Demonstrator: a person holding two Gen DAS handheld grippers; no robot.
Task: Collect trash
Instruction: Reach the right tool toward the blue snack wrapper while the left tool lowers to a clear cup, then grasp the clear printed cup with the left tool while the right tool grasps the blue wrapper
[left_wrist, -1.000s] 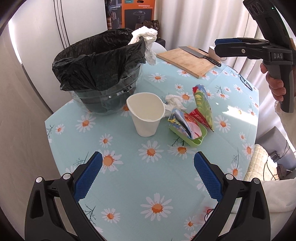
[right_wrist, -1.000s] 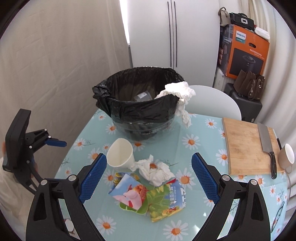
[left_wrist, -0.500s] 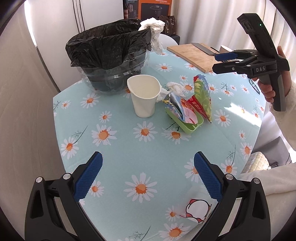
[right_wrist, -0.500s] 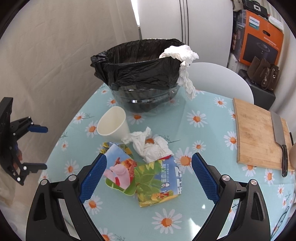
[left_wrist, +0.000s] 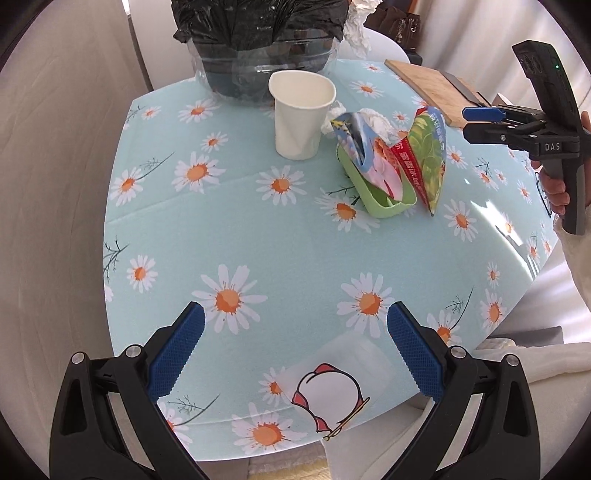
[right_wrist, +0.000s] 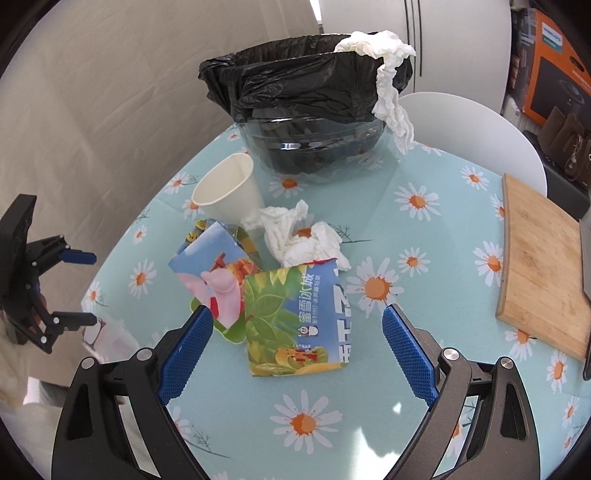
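Item: tabletop litter, uncollected. Landmark: the black-lined bin (right_wrist: 310, 110), a clear tub at the far side of the daisy-print table (left_wrist: 258, 236). Paper cup (right_wrist: 229, 195) stands upright just in front of the bin; crumpled tissue (right_wrist: 301, 236) lies beside the cup, on the side away from the bin; torn colourful drink carton (right_wrist: 295, 314) and its green tray (left_wrist: 373, 199) lie nearer the viewer, touching the tissue. A second tissue (right_wrist: 388, 74) hangs over the bin's rim. Clear printed wrapper (left_wrist: 332, 384) lies at the table edge farthest from the bin. Bamboo cutting board (right_wrist: 543, 258) sits well to the bin's right. Change over the last second: both cameras have closed in. The left gripper (left_wrist: 295, 354) has dropped low over the near table edge, jaws wide apart, empty, the wrapper between its tips. The right gripper (right_wrist: 297, 350) has advanced over the carton, jaws wide apart, empty. Judgement: no pickup has begun; wrapper and carton are the likely first grasps, each needing a descent and closure.
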